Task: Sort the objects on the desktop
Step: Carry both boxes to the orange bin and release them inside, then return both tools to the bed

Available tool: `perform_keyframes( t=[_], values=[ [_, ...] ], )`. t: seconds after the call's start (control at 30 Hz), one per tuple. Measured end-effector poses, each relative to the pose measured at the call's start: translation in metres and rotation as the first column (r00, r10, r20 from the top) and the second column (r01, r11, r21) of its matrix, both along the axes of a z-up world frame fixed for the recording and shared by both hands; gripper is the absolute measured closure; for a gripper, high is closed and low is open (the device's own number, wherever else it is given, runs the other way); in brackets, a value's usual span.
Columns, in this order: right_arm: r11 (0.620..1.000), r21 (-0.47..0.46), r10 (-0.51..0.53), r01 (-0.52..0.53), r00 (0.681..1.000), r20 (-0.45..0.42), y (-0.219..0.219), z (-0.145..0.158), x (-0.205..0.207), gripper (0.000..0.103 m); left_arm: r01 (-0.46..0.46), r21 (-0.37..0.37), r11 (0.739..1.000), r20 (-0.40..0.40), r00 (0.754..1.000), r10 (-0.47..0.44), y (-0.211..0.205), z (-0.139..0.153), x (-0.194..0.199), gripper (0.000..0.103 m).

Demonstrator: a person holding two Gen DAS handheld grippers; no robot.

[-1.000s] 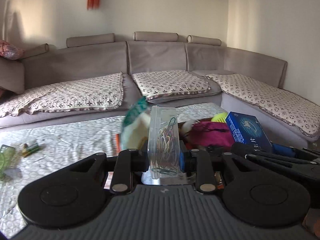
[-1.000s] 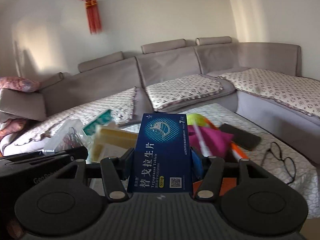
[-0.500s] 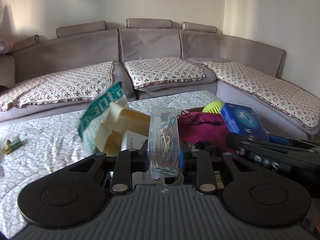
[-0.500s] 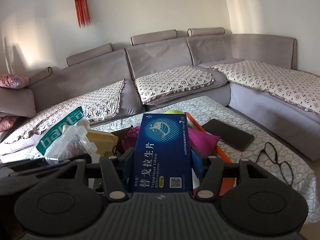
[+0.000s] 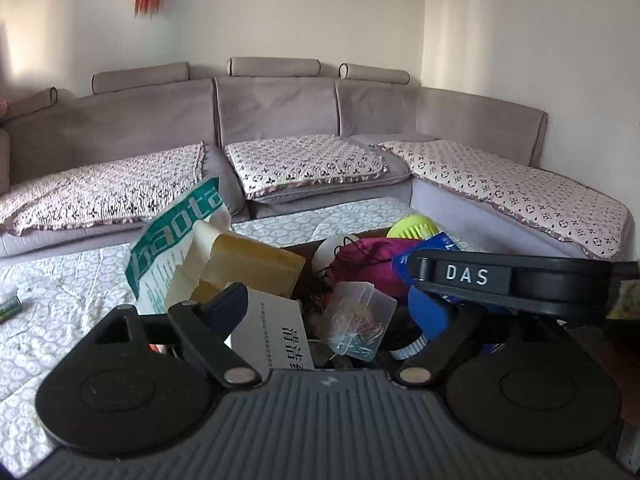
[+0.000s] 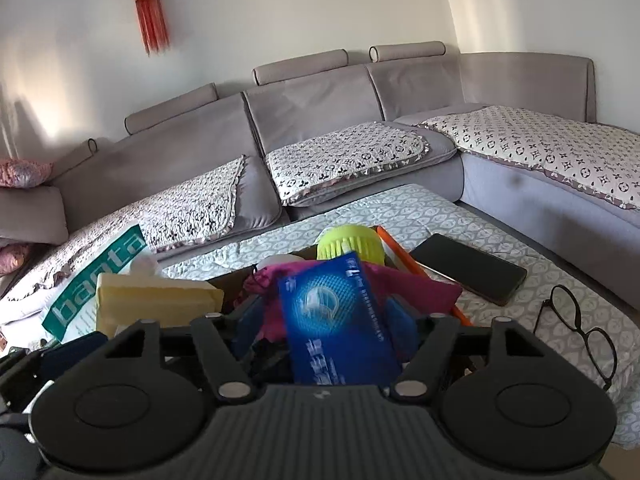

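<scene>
As jaws open: 1 clip box (image 5: 358, 326) (tilted), 1 blue carton (image 6: 340, 328).

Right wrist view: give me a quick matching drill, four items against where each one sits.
Things:
1. blue box
2. phone
3. glasses
4. yellow-green ball

Places:
A. flat on the cloth, right of the orange tray edge
B. between the right gripper's opening jaws, tilted
C. far end of the pile
D. on the cloth at far right

Pairs: 1-B, 2-A, 3-D, 4-C
</scene>
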State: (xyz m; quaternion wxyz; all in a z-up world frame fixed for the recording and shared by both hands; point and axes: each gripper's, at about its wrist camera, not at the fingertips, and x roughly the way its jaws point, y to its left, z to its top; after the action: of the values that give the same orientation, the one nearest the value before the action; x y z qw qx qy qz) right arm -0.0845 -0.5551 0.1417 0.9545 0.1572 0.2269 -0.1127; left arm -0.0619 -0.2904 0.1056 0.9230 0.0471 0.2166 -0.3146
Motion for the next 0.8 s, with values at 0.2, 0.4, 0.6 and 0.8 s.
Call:
perform_keyframes(
  t=[0.2, 0.4, 0.6, 0.8],
  values=[
    [1.0, -0.006, -0.027, 0.027, 1.0, 0.011, 0.006, 0.005, -0.006, 0.029, 0.005, -0.012, 1.0, 0.001, 1.0, -0.005, 0.013, 0.008, -0.01, 0.013],
    [0.999, -0.015, -0.045, 0.046, 0.998, 0.035, 0.019, 0.019, -0.015, 0.024, -0.024, -0.028, 0.999, -0.01, 1.0, 0.024, 0.026, 0.014, -0.005, 0.011],
    [0.999, -0.041, -0.006, 0.011, 0.992, 0.122, 0.056, 0.038, -0.031, 0.007, -0.094, -0.049, 0.994, -0.008, 0.996, 0.093, 0.058, 0.015, 0.003, 0.003],
    [0.987, -0.054, 0.158, -0.15, 0.965, 0.207, 0.114, 0.053, -0.035, 0.0, -0.222, -0.061, 0.973, 0.01, 0.975, 0.222, 0.112, 0.008, 0.003, 0.001]
  ],
)
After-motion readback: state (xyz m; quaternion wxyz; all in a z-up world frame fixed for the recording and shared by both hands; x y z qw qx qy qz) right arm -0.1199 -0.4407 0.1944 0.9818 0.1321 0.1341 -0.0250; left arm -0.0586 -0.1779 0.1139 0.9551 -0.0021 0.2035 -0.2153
